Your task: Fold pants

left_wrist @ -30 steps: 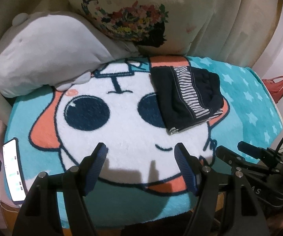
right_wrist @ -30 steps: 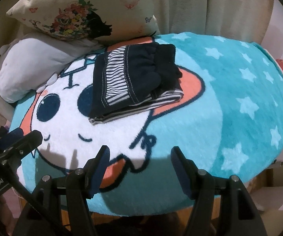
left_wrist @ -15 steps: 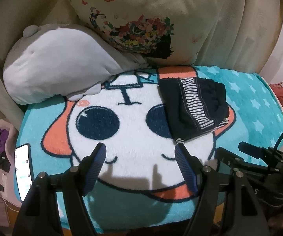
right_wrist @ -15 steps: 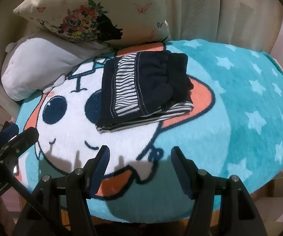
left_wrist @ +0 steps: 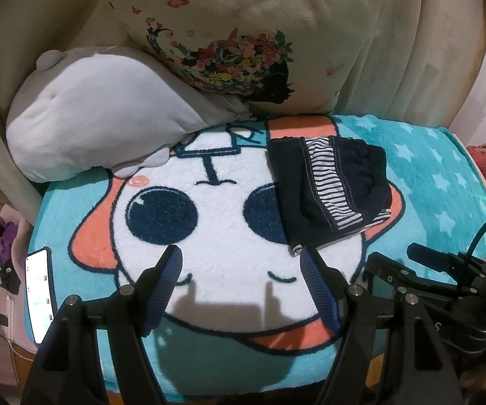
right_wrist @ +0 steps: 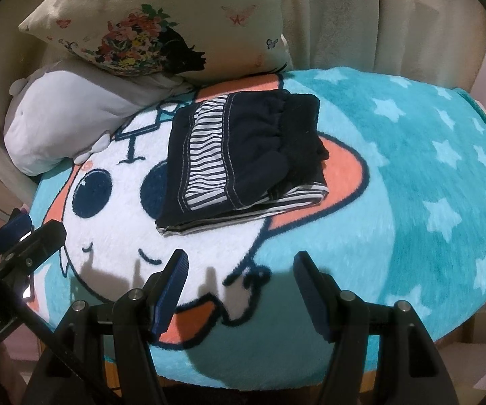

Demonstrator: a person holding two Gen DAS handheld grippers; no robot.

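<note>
Comparing with a second ago, both views have drawn closer to the cartoon-face blanket (left_wrist: 229, 236) and risen a little, so the folded bundle sits nearer each camera, while the pants (left_wrist: 330, 195) themselves have kept their shape and place; that suggests the folding is finished, or close to it, and the grippers are only shifting above it. From the left, a lit phone (left_wrist: 40, 297) lies at the blanket's left edge, a white plush cushion (left_wrist: 98, 128) rests at the far left, and a flowered pillow (left_wrist: 243, 33) leans behind it. The left gripper (left_wrist: 241, 263) hangs over the white face near the front edge, jaws spread wide and holding nothing, its right finger tip just short of the bundle's near corner. Right of centre, the pants lie as a compact navy stack with a striped panel showing, resting across the cartoon's right eye and orange ear. The right gripper (right_wrist: 239, 268) hovers near the front edge, likewise wide apart and empty, with the pants (right_wrist: 243, 158) well beyond its tips.
</note>
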